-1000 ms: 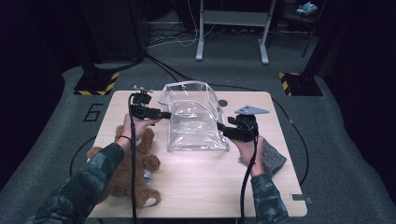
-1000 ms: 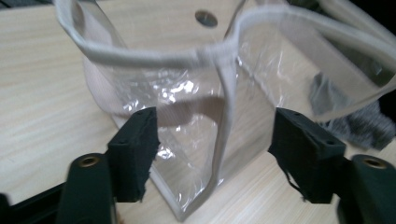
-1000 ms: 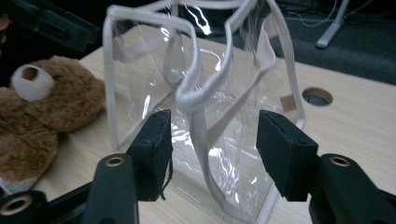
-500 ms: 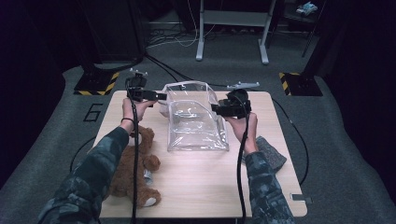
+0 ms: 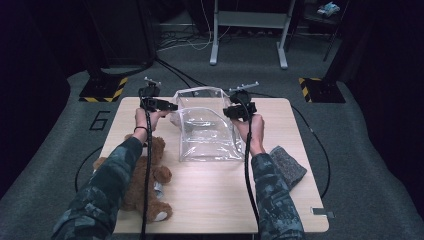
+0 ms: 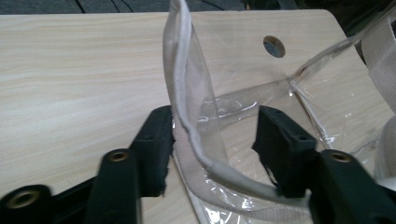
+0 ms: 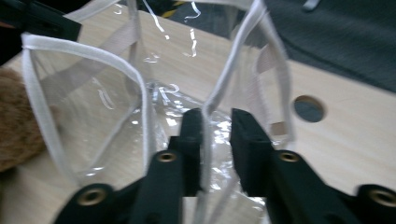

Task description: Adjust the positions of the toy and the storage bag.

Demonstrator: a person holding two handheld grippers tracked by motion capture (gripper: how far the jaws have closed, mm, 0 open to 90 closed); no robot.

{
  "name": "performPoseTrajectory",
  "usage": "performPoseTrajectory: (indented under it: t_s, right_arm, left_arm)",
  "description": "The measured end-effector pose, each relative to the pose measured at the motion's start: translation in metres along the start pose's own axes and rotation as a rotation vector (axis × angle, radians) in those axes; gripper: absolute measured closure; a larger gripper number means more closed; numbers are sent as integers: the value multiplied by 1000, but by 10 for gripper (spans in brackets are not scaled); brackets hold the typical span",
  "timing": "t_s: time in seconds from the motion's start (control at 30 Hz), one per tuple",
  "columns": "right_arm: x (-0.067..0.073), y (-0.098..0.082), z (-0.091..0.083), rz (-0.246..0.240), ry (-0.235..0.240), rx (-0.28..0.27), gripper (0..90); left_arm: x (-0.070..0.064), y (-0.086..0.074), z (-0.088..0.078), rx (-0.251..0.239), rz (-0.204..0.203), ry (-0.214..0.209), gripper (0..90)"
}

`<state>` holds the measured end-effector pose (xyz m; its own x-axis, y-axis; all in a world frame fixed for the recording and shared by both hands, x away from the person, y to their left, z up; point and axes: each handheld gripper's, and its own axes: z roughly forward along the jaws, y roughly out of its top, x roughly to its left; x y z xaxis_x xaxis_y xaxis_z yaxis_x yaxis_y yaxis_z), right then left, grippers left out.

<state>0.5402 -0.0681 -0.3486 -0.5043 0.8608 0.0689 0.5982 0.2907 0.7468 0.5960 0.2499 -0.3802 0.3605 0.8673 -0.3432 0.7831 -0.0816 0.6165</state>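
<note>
A clear plastic bag (image 5: 205,132) with white-trimmed rims lies in the middle of the wooden table (image 5: 210,205), its mouth toward the far edge. My left gripper (image 5: 172,106) is at the mouth's left side. In the left gripper view the white rim (image 6: 184,93) runs between the jaws of that gripper (image 6: 212,149), which have just been closing but still stand apart around it. My right gripper (image 5: 226,111) is at the mouth's right side. Its jaws (image 7: 215,135) have just closed to a narrow gap and pinch the bag's other rim (image 7: 224,79).
A brown teddy bear (image 5: 145,175) lies at the near left of the table, under the left forearm. A grey cloth (image 5: 289,165) sits at the right edge. A round hole (image 6: 274,45) pierces the tabletop beyond the bag. Stands and cables are on the floor behind.
Both hands moved away from the person to the bag's far end. The left jaws narrowed around one rim, and the right jaws closed on the other.
</note>
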Motion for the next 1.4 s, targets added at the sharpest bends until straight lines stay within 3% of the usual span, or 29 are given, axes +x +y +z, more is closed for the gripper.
performPoseTrajectory:
  t_s: [0.03,0.17,0.37,0.5,0.63,0.8,1.1,1.23,1.33,1.4]
  right_arm:
    - [-1,-4,3,10,-2,1,855]
    - [-3,-7,-2,31,-37,-13,878]
    - [-10,-15,-17,69,-34,-23,880]
    - [-13,-21,-31,54,-45,-35,880]
    - [-15,-31,-42,66,-40,-36,879]
    - [-10,-43,-49,59,-27,-14,878]
    - [-5,-54,-60,45,-33,-28,879]
    - [-4,-60,-56,56,-12,-20,848]
    - [-3,-63,-58,49,-13,-40,735]
    - [-2,-63,-63,59,-24,-47,630]
  left_arm:
    - [-2,0,1,24,7,3,558]
    - [-6,0,-1,30,44,20,763]
    - [-15,1,-12,68,105,23,816]
    - [-20,-1,-19,69,134,-6,817]
    - [-32,-8,-21,84,196,-18,816]
    - [-39,-13,-23,100,205,-29,817]
    - [-39,-17,-34,123,227,-34,818]
    - [-37,-26,-27,123,224,-17,809]
    - [-32,-29,-28,113,189,-41,708]
    - [-29,-29,-33,103,192,-34,575]
